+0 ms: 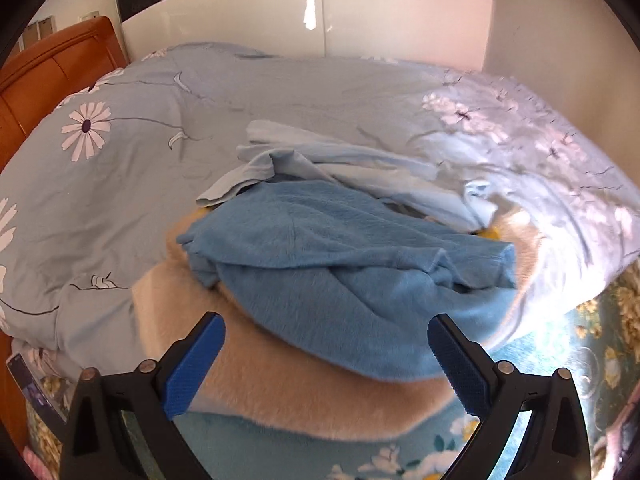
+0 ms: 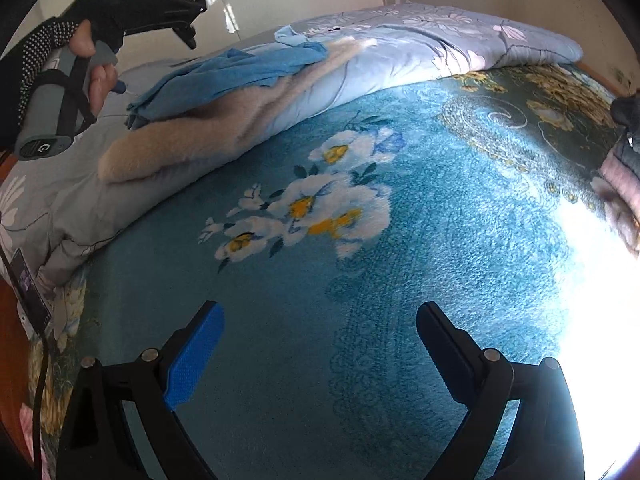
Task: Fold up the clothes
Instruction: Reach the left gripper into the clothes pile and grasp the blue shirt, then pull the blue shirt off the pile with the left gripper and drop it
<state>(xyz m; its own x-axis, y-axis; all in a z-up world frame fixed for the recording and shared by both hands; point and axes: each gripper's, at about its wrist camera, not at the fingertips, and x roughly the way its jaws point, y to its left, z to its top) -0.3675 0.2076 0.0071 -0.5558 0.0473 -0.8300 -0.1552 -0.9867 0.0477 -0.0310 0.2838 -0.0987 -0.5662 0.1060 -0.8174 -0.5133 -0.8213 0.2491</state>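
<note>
A pile of clothes lies on the folded quilt. A fuzzy blue garment (image 1: 340, 264) is on top, crumpled, over a beige furry garment (image 1: 280, 392), with a pale blue garment (image 1: 340, 156) behind. My left gripper (image 1: 326, 360) is open and empty, just above the near edge of the blue garment. In the right wrist view the pile shows at upper left: the blue garment (image 2: 240, 68) and the beige garment (image 2: 192, 136). My right gripper (image 2: 320, 352) is open and empty over the teal floral blanket (image 2: 400, 280). The left gripper's handle (image 2: 132, 4) is held above the pile.
A light blue daisy-print quilt (image 1: 120, 160) covers the far half of the bed. A wooden headboard (image 1: 48, 68) stands at the left. A white wardrobe (image 1: 304, 12) is behind the bed. A pinkish-grey item (image 2: 620, 176) lies at the right edge. Strong glare washes out the blanket's right side.
</note>
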